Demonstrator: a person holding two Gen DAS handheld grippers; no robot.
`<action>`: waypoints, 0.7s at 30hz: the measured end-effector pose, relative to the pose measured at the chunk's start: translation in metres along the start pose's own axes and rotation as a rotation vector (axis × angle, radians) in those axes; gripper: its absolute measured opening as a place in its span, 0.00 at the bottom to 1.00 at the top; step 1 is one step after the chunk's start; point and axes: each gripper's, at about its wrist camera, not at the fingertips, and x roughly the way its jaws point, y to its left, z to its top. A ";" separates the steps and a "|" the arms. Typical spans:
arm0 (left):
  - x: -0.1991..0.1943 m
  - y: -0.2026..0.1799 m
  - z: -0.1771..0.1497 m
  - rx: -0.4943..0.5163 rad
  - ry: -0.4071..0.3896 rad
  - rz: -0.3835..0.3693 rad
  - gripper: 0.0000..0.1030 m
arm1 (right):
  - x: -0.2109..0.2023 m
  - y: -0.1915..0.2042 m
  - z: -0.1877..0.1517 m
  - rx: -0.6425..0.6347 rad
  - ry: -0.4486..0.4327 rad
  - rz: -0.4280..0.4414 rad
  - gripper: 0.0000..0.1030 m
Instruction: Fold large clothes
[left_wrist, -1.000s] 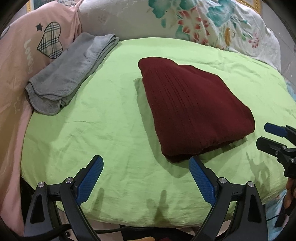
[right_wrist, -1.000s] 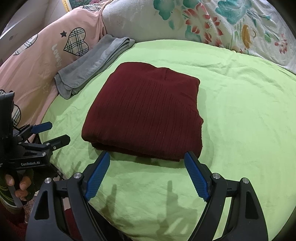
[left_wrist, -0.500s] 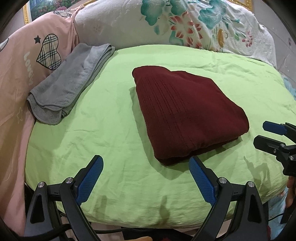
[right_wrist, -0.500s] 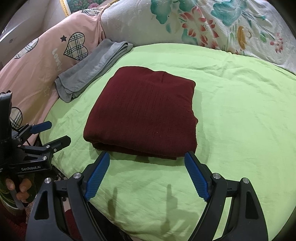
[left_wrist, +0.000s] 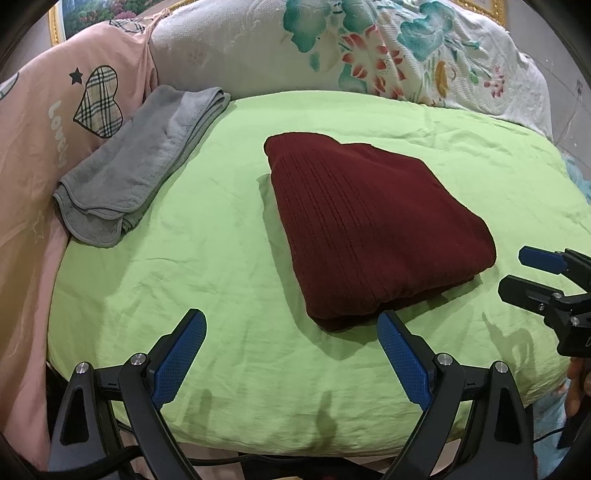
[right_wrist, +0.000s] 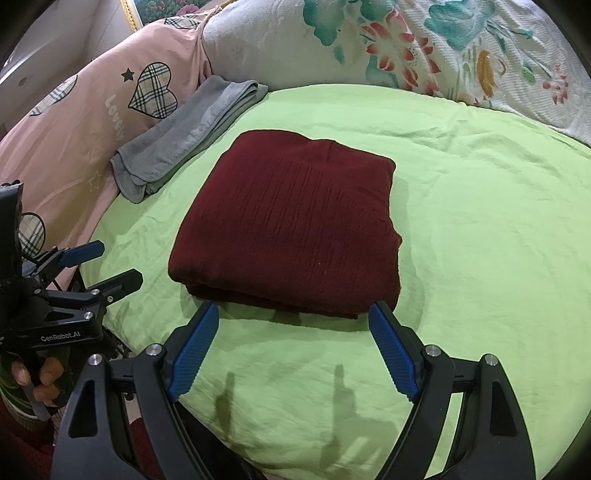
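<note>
Both black, blue-padded grippers, left gripper (left_wrist: 291, 354) and right gripper (right_wrist: 293, 350), spread wide, empty, angled downward at 6 o'clock of neatly folded dark red ribbed knit garment (right_wrist: 291, 229).

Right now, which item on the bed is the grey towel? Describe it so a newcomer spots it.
Start at the green bedsheet and go to its far left edge, by the pink heart-print bedding. The grey towel lies folded there, apart from the dark red folded sweater mid-sheet; it is the only grey, fluffy piece.

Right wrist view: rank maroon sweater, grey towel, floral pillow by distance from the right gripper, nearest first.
From the right gripper:
1. Maroon sweater, folded, straight ahead on the green sheet.
2. Grey towel, beyond, up-left.
3. Floral pillow, farthest, along the back.
</note>
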 end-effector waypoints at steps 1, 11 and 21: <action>0.000 0.000 0.000 0.000 0.000 -0.005 0.92 | 0.001 0.001 0.000 0.000 0.001 0.000 0.81; -0.002 -0.001 0.000 0.002 0.003 -0.016 0.92 | 0.003 0.002 -0.001 0.001 0.000 0.001 0.81; -0.001 -0.003 -0.001 0.012 0.007 -0.036 0.92 | 0.003 0.004 -0.002 0.003 0.003 0.004 0.81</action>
